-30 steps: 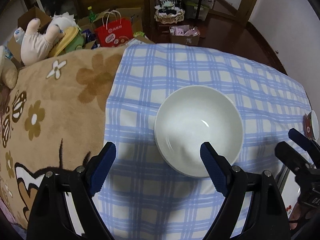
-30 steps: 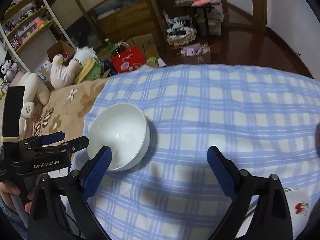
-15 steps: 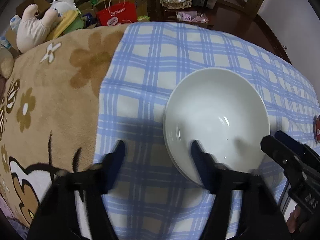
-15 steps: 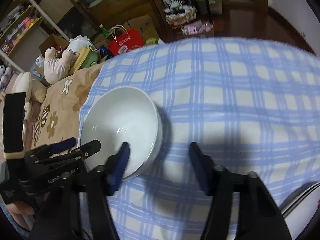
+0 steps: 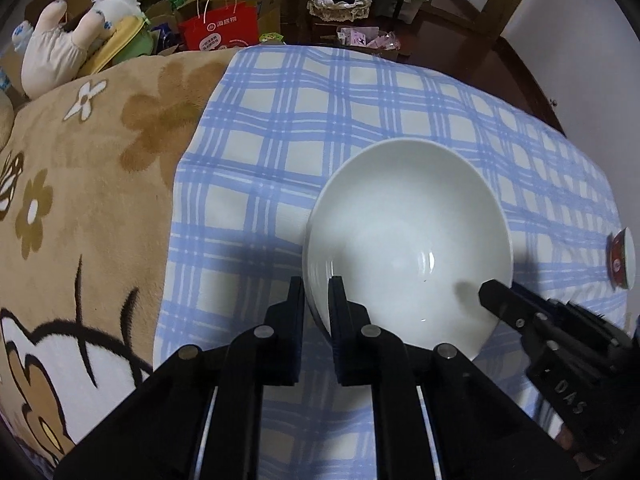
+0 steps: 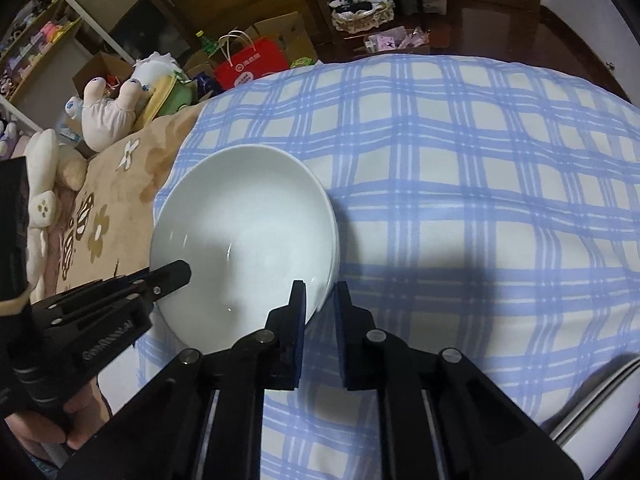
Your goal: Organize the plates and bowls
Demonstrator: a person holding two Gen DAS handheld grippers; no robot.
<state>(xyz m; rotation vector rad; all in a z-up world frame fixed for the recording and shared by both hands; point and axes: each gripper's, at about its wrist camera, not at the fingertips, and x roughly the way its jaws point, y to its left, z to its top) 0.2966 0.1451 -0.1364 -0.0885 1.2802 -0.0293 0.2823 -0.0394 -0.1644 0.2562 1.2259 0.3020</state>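
Observation:
A white bowl (image 5: 400, 220) (image 6: 248, 208) sits on the blue checked cloth (image 5: 320, 100), near the cloth's left edge. My left gripper (image 5: 317, 294) points steeply down at the bowl's near left rim. Its jaws are closing, with the rim between the pads and touching them. My right gripper (image 6: 320, 298) does the same at the near right rim, one pad inside the bowl and one outside. Each gripper also shows in the other's view: the right gripper (image 5: 496, 296) and the left gripper (image 6: 176, 276). A small red-and-white bowl (image 5: 622, 260) stands at the far right.
A brown flowered blanket (image 5: 80, 160) covers the surface left of the cloth. Plush toys (image 5: 52, 52), a red paper bag (image 5: 220, 32) and boxes lie beyond the far edge. A person's hand (image 6: 36, 432) holds the left gripper. A metal edge (image 6: 592, 396) shows at bottom right.
Both grippers came down to the bowl. Their jaws went from wide open to nearly together, one pair on the left rim and one on the right rim.

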